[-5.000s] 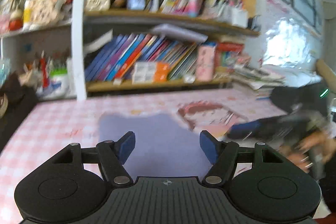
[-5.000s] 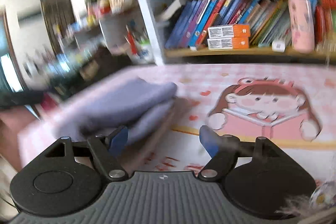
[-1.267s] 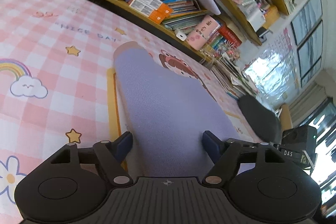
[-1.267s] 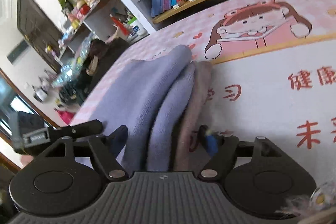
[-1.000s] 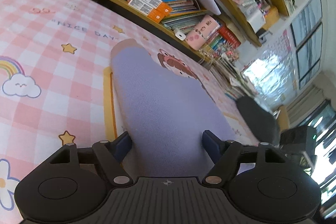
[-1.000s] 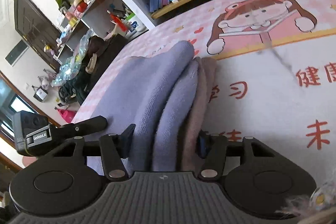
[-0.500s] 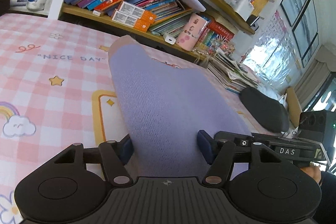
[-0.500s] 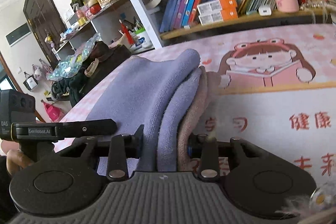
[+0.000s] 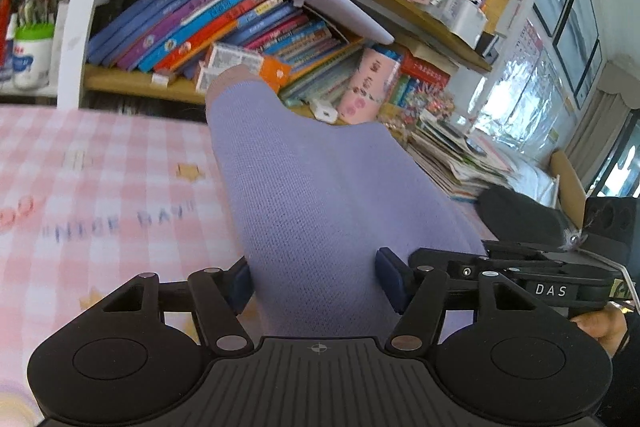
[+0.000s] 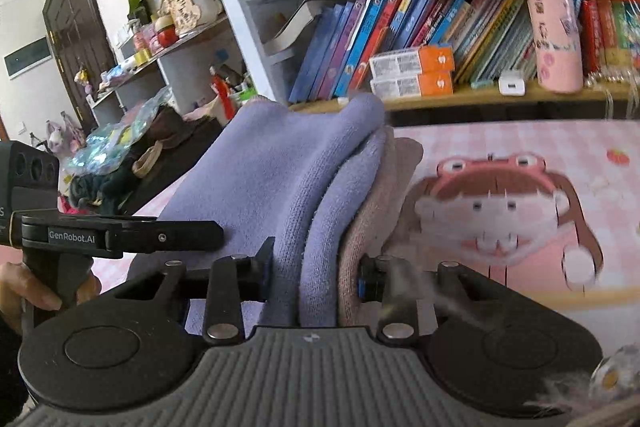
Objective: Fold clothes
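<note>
A folded purple knit garment (image 9: 320,195) with a pinkish-beige inner layer (image 10: 372,227) is held up above the pink checked tablecloth (image 9: 100,187). My left gripper (image 9: 316,281) is shut on one end of the fold, the cloth filling the gap between its blue pads. The right gripper (image 10: 316,273) is shut on the other end, pinching several stacked layers. In the left wrist view the right gripper (image 9: 520,283) sits close on the right. The left gripper (image 10: 120,231), with a hand on its handle, shows at the left of the right wrist view.
A bookshelf (image 9: 280,27) full of books stands just behind the table. A pink cup (image 10: 554,39) and orange boxes (image 10: 412,71) sit on its lowest shelf. A cartoon girl print (image 10: 500,211) covers the cloth to the right. Dark clutter (image 10: 120,171) lies at the left.
Both grippers have closed from open onto the folded garment. The garment has risen off the tablecloth, and both views have tilted up toward the bookshelf.
</note>
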